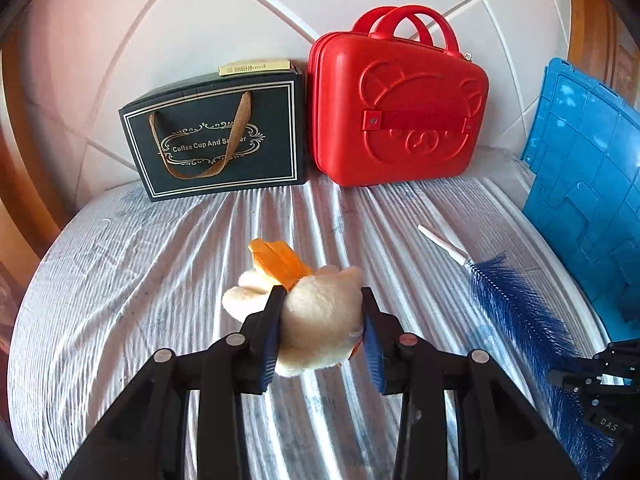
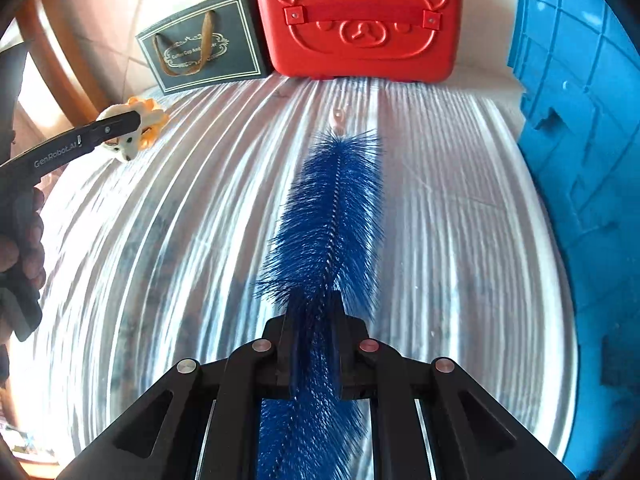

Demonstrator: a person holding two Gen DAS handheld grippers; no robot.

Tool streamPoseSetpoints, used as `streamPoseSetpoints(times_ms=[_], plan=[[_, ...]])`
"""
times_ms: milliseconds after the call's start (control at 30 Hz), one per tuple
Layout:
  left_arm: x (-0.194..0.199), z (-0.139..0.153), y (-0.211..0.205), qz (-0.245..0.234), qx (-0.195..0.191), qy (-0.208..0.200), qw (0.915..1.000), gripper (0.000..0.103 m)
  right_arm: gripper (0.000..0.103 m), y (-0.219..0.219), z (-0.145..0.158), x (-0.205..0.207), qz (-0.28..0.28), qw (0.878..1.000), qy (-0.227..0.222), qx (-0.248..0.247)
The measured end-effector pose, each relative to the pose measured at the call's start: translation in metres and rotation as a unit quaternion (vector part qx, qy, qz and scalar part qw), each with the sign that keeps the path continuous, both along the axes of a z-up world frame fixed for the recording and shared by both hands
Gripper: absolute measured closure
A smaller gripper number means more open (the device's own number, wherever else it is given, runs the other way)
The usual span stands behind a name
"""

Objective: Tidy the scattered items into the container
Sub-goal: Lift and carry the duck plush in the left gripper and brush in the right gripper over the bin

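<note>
My left gripper [image 1: 322, 316] is shut on a cream plush toy [image 1: 320, 320] with orange trim, held above the striped cloth; the right wrist view shows the same plush toy [image 2: 128, 148] at the far left, with the left gripper [image 2: 120, 124] clamped on it. A long blue bottle brush [image 2: 332, 216] with a white handle tip [image 2: 339, 117] points away from me, and my right gripper [image 2: 314, 312] is shut on its bristled shaft. In the left wrist view the brush [image 1: 516, 312] slants along the right side. The blue plastic container [image 2: 584, 152] stands at the right edge.
A red hard case [image 1: 400, 108] with a bear face and a dark gift box [image 1: 216, 140] stand against the back wall. The round table [image 1: 120, 280] wears a striped silvery cloth. A person's hand [image 2: 24, 248] holds the left gripper's grip.
</note>
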State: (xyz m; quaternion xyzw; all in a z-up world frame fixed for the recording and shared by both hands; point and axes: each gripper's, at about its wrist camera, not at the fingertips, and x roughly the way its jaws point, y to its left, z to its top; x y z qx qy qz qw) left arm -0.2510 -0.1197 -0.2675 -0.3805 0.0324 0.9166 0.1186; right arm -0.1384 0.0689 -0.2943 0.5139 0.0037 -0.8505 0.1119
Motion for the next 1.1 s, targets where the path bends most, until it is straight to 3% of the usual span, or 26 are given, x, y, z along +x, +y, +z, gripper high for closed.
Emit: streamPoseSetpoints(times_ms=[467, 1100], plan=[[0.088, 0.091, 0.009, 0.000, 0.000, 0.040, 0.9992, 0.068, 0.092, 0.005, 0.076, 0.056, 0.034, 0.999, 0.028, 0.005], [0.182, 0.175, 0.041, 0.061, -0.010, 0.056, 0.9965, 0.068, 0.092, 0.033, 0.169, 0.121, 0.068, 0.995, 0.075, -0.022]])
